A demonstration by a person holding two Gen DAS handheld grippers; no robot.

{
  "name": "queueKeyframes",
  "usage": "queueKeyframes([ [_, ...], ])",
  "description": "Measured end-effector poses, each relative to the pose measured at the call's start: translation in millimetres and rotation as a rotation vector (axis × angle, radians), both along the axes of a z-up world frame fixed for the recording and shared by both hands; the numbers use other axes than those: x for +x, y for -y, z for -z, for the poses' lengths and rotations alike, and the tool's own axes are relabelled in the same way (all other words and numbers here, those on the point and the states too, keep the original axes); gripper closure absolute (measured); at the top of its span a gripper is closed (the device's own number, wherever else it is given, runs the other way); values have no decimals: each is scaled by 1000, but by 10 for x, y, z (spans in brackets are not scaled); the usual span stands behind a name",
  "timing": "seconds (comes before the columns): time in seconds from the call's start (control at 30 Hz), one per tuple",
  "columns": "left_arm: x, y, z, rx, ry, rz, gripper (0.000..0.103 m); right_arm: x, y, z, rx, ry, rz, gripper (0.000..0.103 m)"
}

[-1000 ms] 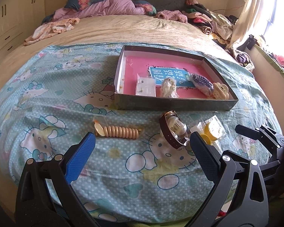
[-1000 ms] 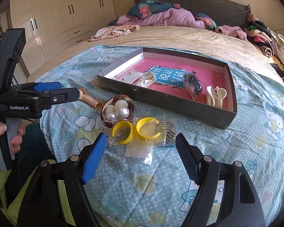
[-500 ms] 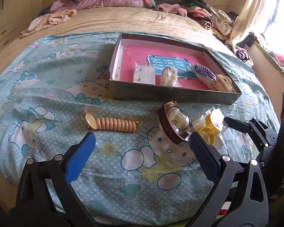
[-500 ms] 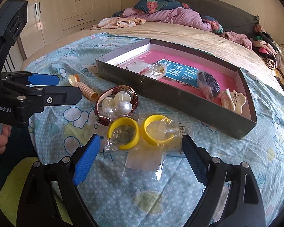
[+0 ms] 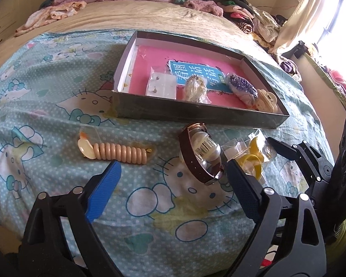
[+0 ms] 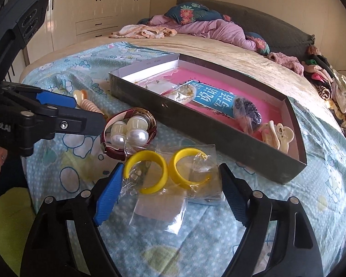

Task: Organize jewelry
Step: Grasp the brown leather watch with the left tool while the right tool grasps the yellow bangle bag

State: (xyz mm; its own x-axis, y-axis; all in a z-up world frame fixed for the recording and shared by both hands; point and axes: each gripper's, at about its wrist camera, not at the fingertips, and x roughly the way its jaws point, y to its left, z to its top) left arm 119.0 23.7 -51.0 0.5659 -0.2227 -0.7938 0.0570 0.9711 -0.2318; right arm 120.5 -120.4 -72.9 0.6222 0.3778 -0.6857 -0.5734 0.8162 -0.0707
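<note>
Lying on the cartoon-print sheet just short of the box, a clear bag with two yellow hoops sits between the right claw fingers, which are closing in without pressing it yet. Just beside it, a dark red band rings some pearl pieces. The left claw is narrowing too, nothing gripped, its right finger close against that band. A coiled peach hair tie lies apart, further left. Inside the box, on its pink floor, rest small bagged trinkets, a blue card and a cream hair clip.
</note>
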Motion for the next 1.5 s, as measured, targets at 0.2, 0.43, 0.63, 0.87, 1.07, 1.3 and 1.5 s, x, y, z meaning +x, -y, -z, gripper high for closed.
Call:
queueKeyframes([
  [0.2,112,41,96,-81,-39,17,64,15,291,-87,54,-15,61,23],
  [0.43,260,15,157,-164,-69,17,72,7,450,-201,88,-4,87,23],
  [0.63,314,36,147,-197,-70,23,83,20,508,-246,109,1,89,23],
  [0.87,254,47,18,-210,-28,29,95,9,591,-327,131,15,104,23],
  [1.07,154,129,-183,-174,31,59,95,14,654,-399,144,28,118,23],
  [1.3,97,196,-281,-119,58,95,95,8,718,-435,154,34,130,23],
  [1.5,187,51,-4,-124,-9,57,95,-5,710,-438,156,34,124,23],
])
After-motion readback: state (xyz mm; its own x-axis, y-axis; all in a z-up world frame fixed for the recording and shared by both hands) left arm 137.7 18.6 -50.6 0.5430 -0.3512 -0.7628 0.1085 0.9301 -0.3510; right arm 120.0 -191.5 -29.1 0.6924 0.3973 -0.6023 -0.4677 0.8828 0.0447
